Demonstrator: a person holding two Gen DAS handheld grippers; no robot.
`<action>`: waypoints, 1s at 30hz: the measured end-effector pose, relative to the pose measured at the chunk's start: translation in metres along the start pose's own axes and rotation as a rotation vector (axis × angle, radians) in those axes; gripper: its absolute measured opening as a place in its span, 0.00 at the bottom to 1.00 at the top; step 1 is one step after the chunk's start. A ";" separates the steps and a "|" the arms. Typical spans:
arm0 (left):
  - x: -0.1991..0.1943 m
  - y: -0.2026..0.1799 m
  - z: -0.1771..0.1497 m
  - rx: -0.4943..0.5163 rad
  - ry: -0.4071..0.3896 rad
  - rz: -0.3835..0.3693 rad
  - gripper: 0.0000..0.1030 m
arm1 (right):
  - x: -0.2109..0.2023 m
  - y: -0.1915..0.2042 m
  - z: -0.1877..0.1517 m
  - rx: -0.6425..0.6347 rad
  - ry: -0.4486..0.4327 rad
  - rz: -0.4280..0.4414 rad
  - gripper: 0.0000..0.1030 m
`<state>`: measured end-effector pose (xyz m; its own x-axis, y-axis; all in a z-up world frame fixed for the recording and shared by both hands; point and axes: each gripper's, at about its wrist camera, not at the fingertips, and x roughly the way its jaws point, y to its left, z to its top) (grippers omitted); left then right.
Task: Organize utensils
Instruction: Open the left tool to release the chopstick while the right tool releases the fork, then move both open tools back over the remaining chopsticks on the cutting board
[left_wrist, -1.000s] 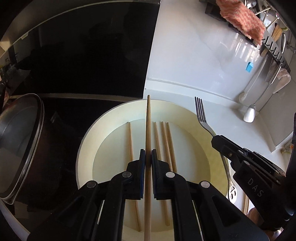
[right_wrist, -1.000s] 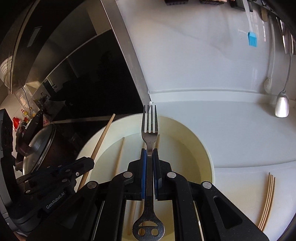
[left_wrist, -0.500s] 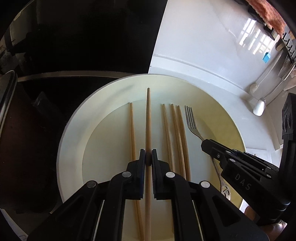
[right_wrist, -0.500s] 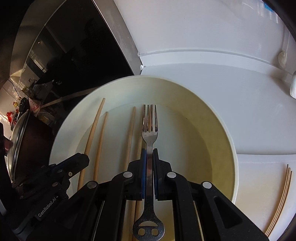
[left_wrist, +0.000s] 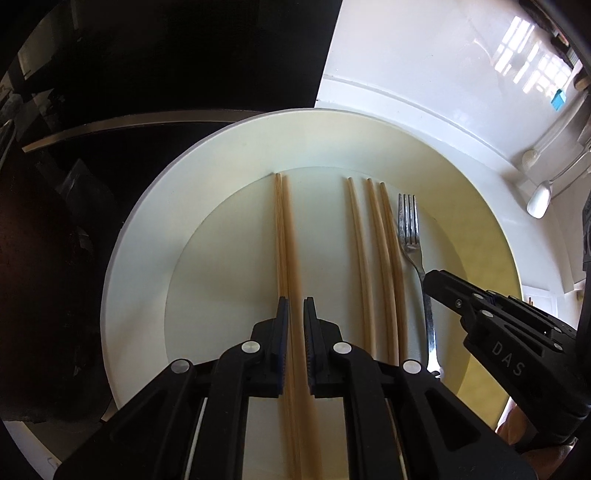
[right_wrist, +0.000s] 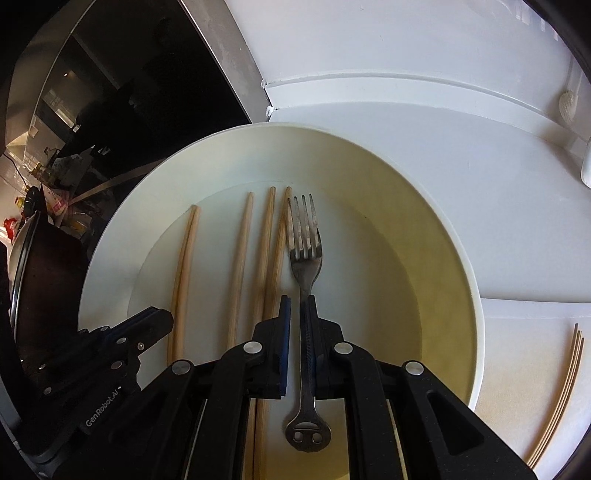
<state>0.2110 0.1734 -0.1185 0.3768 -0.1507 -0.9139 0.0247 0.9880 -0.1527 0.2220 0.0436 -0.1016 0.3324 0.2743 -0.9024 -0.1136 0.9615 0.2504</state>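
Note:
A large cream plate (left_wrist: 147, 221) (right_wrist: 461, 258) holds several wooden chopsticks and a metal fork. My left gripper (left_wrist: 294, 301) (right_wrist: 162, 317) sits low over the plate's left part. Its jaws are opening, with small gaps to the chopstick (left_wrist: 290, 240) that lies between them beside another one. Three more chopsticks (left_wrist: 373, 258) (right_wrist: 266, 251) lie to the right. The fork (right_wrist: 304, 243) (left_wrist: 408, 229) rests on the plate next to them, tines pointing away. My right gripper (right_wrist: 298, 298) (left_wrist: 443, 280) straddles its handle, jaws opening, with a gap at the left pad.
The plate stands on a white counter (right_wrist: 480, 166) beside a black cooktop (left_wrist: 147, 74). A dark pot with a lid (right_wrist: 22, 280) is at the left. Thin wooden sticks (right_wrist: 561, 398) lie on the counter to the right. Utensils (left_wrist: 539, 199) hang on the back wall.
Both grippers came down to the plate. The chopstick and the fork, gripped tightly before, now lie on the plate, with both pairs of jaws slightly parted around them.

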 end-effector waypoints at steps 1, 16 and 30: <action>-0.002 0.001 0.000 -0.006 -0.005 0.002 0.20 | -0.002 0.000 0.000 -0.006 -0.010 -0.005 0.14; -0.064 0.022 -0.010 -0.030 -0.156 0.030 0.76 | -0.064 0.000 -0.007 -0.068 -0.180 -0.090 0.53; -0.102 0.028 -0.024 0.012 -0.196 0.050 0.89 | -0.106 0.001 -0.034 -0.064 -0.249 -0.131 0.62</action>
<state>0.1507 0.2152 -0.0382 0.5510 -0.0931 -0.8293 0.0121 0.9945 -0.1036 0.1545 0.0150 -0.0181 0.5669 0.1515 -0.8098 -0.1105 0.9880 0.1075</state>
